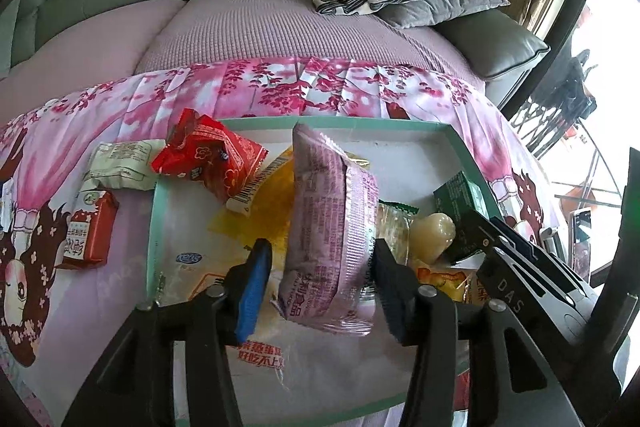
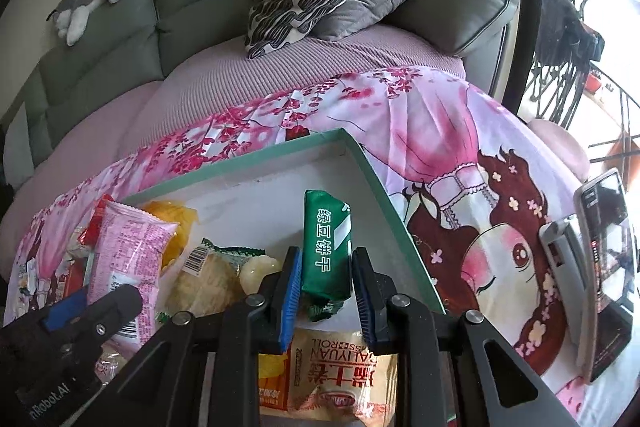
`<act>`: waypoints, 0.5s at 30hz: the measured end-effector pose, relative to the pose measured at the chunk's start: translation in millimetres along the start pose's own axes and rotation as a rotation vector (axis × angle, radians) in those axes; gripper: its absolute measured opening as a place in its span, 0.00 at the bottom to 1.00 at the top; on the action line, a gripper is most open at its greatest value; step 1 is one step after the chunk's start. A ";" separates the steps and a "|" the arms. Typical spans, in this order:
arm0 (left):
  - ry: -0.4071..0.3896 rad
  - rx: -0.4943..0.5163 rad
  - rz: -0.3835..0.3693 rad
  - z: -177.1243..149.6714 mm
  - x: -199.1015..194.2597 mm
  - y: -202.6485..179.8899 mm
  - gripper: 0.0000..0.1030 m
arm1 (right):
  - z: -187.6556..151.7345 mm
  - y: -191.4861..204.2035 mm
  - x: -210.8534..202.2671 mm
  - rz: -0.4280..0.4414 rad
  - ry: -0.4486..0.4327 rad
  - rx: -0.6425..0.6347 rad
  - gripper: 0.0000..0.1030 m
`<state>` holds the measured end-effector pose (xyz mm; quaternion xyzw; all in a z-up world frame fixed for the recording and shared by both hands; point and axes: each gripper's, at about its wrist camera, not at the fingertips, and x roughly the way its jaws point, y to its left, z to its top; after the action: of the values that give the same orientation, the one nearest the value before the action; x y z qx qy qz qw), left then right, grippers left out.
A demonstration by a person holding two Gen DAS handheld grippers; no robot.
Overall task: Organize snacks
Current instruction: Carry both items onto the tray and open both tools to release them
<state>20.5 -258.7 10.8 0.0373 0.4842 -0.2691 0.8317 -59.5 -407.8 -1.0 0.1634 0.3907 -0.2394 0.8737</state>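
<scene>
Two pairs of tongs at work over a shallow white cardboard tray with a mint-green rim (image 1: 340,125), set on a pink flower-printed cloth.

Left tongs (image 1: 320,251): partly open, straddling a long pale-pink plastic snack packet (image 1: 328,211). Blue left pad clear of the wrapper with a gap showing; right pad close against it, contact hard to tell. No real grip, then. Packet propped on other wrappers in the middle of the tray, long axis running near to far, in line with the tongs.

Right tongs (image 2: 326,259): nearly closed, clamped on a dark-green foil biscuit packet (image 2: 326,239). Packet held by its near end, long axis pointing away from the tongs, over the right side of the tray just inside the right wall.

Still outside the tray, off its left edge: crumpled red foil packet (image 1: 208,159) leaning on the rim, small white packet (image 1: 120,165), small red carton (image 1: 90,231). All left of the left tongs and well away from the right ones, so probably work for the left hand, with a swing leftward once free of the pink packet.
</scene>
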 end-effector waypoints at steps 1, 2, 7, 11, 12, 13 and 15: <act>-0.003 -0.002 0.000 0.3 -1.4 0.5 0.51 | 0.6 0.3 -1.8 -0.004 0.001 -0.002 0.28; -0.006 -0.004 0.000 0.4 -3.3 1.2 0.51 | 1.0 0.4 -3.5 -0.004 -0.001 -0.003 0.28; -0.027 -0.013 0.001 2.7 -14.4 5.3 0.51 | 2.6 0.8 -8.7 -0.006 0.001 -0.004 0.28; -0.037 -0.030 0.009 4.8 -19.9 10.2 0.53 | 1.4 -0.5 -4.5 -0.007 0.018 0.002 0.30; -0.038 -0.034 0.013 5.3 -20.5 11.4 0.57 | 1.3 -0.7 -4.3 -0.008 0.021 0.005 0.34; -0.040 -0.039 0.019 5.7 -21.1 13.0 0.58 | 1.2 -0.9 -3.9 -0.015 0.023 0.006 0.41; -0.043 -0.046 0.032 6.3 -22.0 16.1 0.62 | 0.8 -1.3 -1.7 -0.021 0.028 0.005 0.49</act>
<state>24.7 -237.9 29.1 0.0200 0.4715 -0.2451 0.8469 -60.7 -408.7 0.7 0.1649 0.4040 -0.2474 0.8651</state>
